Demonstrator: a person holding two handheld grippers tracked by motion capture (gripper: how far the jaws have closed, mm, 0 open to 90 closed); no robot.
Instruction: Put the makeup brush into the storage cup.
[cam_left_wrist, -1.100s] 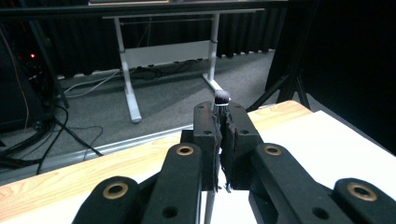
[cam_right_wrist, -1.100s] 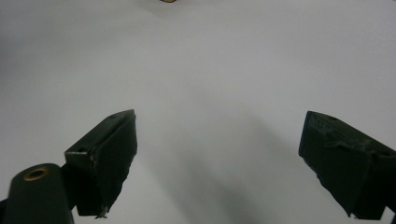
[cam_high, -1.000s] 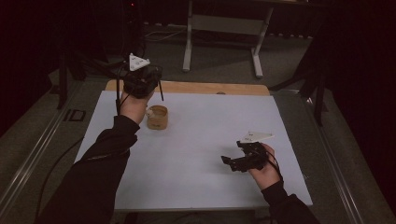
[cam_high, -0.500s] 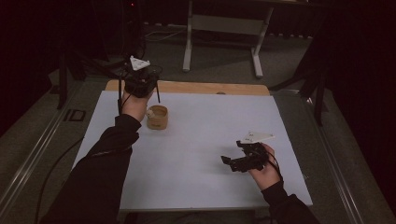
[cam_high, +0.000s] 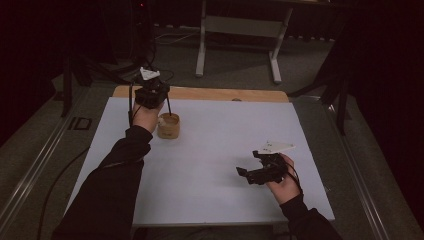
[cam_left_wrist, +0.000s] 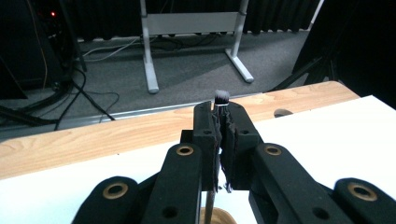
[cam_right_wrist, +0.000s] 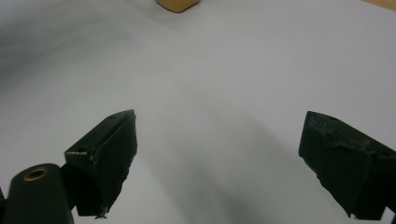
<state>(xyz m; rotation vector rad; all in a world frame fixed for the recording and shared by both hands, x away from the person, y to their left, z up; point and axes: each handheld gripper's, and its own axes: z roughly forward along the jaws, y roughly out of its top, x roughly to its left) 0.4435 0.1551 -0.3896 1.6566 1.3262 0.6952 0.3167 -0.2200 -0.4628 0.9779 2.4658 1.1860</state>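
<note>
My left gripper (cam_left_wrist: 221, 122) is closed on a thin brush (cam_left_wrist: 221, 98), bristles up, and its handle goes down into the small wooden cup (cam_high: 168, 126) at the far left of the white surface (cam_high: 215, 150). My right gripper (cam_right_wrist: 219, 163) stands wide open, holding nothing, near the front right.

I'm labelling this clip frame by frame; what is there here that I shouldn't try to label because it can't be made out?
- Brush handle: left gripper view, hidden between the shut left tongs.
- Wooden cup contents: high view, too small and dim; in the left gripper view the bottom edge cuts the cup.
- Cup in the right gripper view: cut by the top edge.
- Right tongs: tips cropped by the bottom edge.
</note>
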